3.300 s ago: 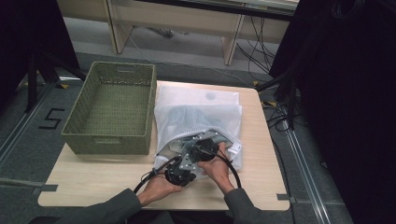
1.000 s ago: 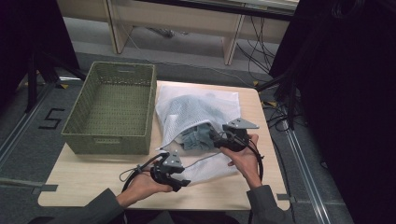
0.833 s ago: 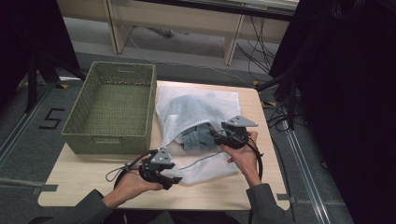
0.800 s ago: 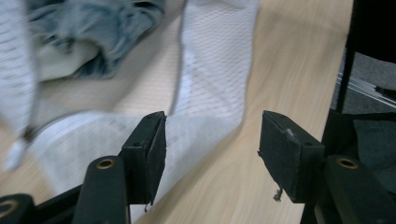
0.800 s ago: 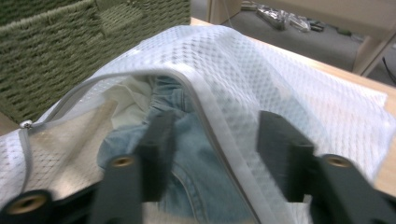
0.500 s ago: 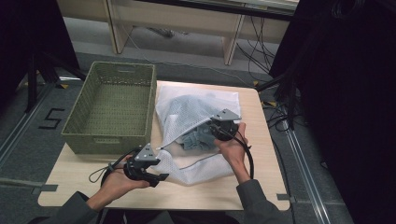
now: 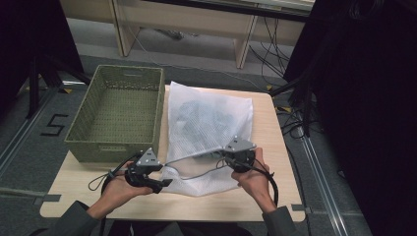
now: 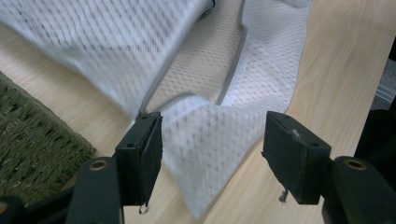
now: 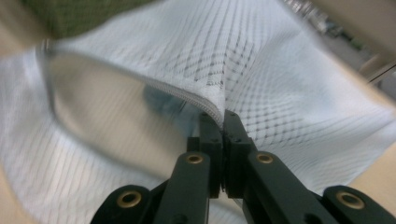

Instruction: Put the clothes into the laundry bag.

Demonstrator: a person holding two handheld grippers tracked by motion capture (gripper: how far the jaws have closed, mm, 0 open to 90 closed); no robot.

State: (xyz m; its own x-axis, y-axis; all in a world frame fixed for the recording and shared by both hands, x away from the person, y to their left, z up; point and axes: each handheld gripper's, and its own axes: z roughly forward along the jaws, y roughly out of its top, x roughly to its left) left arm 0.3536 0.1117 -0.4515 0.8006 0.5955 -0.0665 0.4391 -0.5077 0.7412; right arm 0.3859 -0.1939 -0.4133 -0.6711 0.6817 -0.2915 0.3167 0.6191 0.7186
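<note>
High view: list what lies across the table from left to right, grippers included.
green basket → left gripper → white mesh bag → right gripper

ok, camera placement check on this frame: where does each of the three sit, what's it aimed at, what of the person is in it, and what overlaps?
High view: above the person's side, looking forward and down at the table, green basket and white mesh bag; forearms, hands, left gripper and right gripper show.
Left gripper view: rides the left gripper, looking along its open jaws at a bag corner, with basket beside.
Right gripper view: rides the right gripper, jaws shut on the bag's zipper edge.
Shared: all three see the mesh bag.
</note>
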